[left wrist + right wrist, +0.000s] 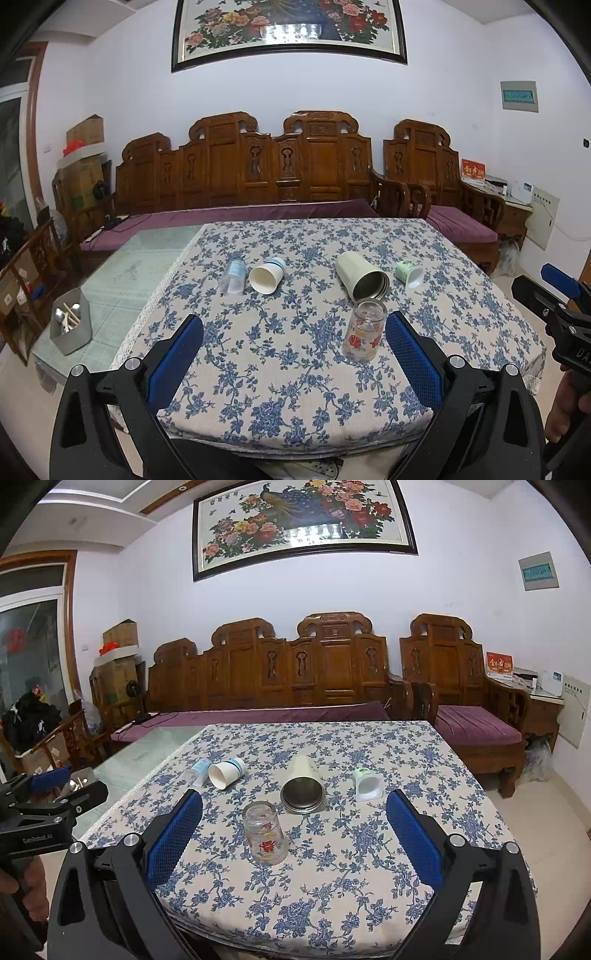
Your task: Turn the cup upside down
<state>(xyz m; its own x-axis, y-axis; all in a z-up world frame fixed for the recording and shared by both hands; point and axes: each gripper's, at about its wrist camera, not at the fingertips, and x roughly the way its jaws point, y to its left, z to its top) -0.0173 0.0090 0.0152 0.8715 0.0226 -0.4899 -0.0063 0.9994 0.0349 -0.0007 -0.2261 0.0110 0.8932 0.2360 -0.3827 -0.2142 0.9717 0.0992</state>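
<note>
The glass cup (pixel 364 332) with red flower print stands on the worktop (pixel 332 886) near its front edge; whether its mouth faces up or down cannot be told with certainty, though the wider end appears to rest on the cloth. Behind it, four other cups lie on their sides: a steel-lined tumbler (pixel 303 786) just beyond the glass, a small green-and-white cup (pixel 367 782) to the right, and a white paper cup (pixel 225 771) beside a clear plastic cup (pixel 195 770) to the left.

The left gripper (pixel 295 354) hovers over the front edge with its jaws spread wide and nothing between them; the glass stands just inside its right finger. The right gripper (pixel 295 834) is likewise spread wide and empty, with the glass nearer its left finger.

Judgement: the step in hand is selection and approach; no cup is grasped. The next move calls for centring one gripper on a lying cup, closing across its wall, lifting, then rotating the wrist until the mouth faces down before setting it onto the cloth.
</note>
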